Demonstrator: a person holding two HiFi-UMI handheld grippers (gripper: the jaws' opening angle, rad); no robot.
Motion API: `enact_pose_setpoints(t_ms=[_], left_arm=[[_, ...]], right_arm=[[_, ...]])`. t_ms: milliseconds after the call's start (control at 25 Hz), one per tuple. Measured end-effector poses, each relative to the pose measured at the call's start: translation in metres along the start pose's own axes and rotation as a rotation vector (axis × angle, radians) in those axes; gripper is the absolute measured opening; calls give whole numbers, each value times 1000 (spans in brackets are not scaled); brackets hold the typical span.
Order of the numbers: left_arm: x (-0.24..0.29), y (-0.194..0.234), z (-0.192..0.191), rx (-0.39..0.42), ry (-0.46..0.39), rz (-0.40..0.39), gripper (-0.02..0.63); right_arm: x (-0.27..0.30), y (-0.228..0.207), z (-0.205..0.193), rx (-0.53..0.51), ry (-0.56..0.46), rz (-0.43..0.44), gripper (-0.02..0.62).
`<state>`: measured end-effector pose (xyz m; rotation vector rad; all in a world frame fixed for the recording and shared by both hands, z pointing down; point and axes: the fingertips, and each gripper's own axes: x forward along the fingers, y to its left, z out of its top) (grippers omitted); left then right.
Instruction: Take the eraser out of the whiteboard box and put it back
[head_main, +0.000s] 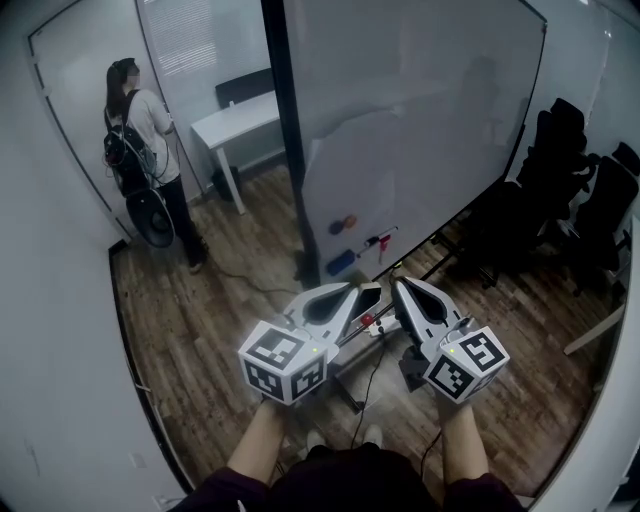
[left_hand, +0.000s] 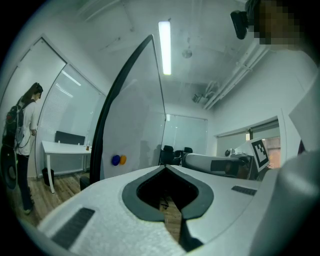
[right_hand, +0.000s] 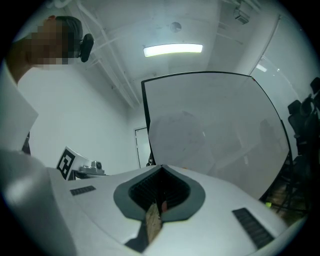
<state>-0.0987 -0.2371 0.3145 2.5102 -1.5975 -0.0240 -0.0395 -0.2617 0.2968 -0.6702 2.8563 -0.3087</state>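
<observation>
Both grippers sit lowest in the head view, held in the person's 2 hands side by side and pointing at the board. The left gripper (head_main: 370, 293) has its jaws closed tip to tip on nothing, and the right gripper (head_main: 399, 284) is likewise shut and empty. What I take for the eraser (head_main: 341, 263), a blue oblong, sits low on the whiteboard (head_main: 420, 120), ahead of the tips and off to their left. Its long axis slants from lower left to upper right, and the left gripper looks slightly nearer. A red marker (head_main: 378, 240) lies just right of it and 2 round magnets (head_main: 343, 223) above. I cannot make out the box itself. Below is a wooden floor (head_main: 220, 320). Dark office chairs (head_main: 580, 200) stand at the right, and another person (head_main: 140, 130) stands far left beside a white tabletop (head_main: 240, 118).
</observation>
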Motion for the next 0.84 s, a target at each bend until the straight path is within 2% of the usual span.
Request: enact_pose_setpoints(t_ms=[840], left_arm=[[2,6,-3,-5,10,3,5]], right_arm=[[7,-2,-12,9,33,10,5]])
